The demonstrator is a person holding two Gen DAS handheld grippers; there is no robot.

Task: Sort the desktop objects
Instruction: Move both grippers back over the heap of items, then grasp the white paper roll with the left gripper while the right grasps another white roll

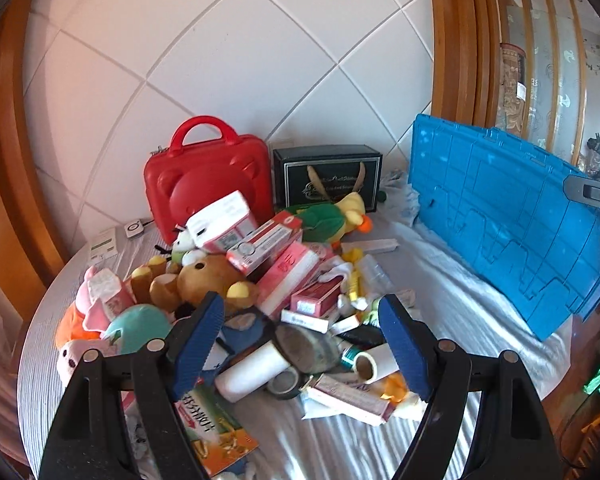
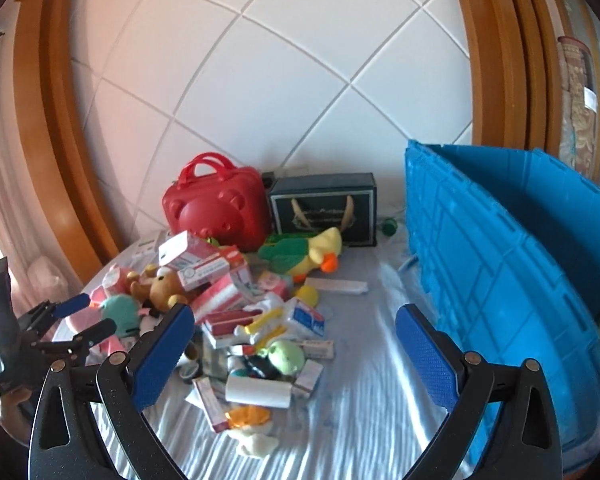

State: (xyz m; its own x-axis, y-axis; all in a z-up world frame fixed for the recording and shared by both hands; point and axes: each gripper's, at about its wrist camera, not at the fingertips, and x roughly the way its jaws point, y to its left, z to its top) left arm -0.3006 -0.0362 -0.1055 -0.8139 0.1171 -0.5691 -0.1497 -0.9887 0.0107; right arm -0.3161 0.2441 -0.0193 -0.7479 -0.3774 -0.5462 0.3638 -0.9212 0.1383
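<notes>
Claws (image 1: 300, 344) (image 2: 296, 352) agape, empty, above toy pile (image 2: 236, 312).

Both views are brightly lit by daylight, with a warm pink-orange cast on the left of the tiled wall (image 1: 236, 40). Striped light and shadow are thrown across the worktop (image 2: 352, 432). Straight edges are bowed by fisheye distortion, and the corners are vignetted black.
</notes>
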